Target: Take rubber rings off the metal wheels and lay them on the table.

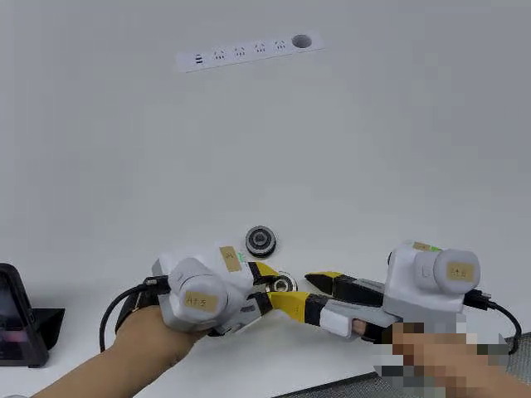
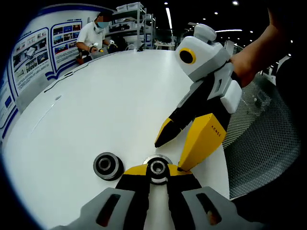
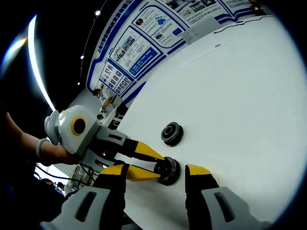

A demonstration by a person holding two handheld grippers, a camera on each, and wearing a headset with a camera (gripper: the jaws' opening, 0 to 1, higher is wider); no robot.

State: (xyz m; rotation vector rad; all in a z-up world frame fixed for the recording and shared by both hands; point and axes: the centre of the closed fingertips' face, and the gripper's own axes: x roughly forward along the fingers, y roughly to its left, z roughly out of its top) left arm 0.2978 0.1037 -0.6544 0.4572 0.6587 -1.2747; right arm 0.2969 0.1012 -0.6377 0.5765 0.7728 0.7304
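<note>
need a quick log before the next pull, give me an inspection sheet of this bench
surface: white table, no spills seen
job's things: held wheel at jaw tips; second wheel free beside it; loose rings nothing seen
clutter: power strip, dark device at left edge
grippers: left gripper shut on held wheel; right gripper open, straddling it
cables: black cable off each gripper
surroundings: poster wall, person at far end
</note>
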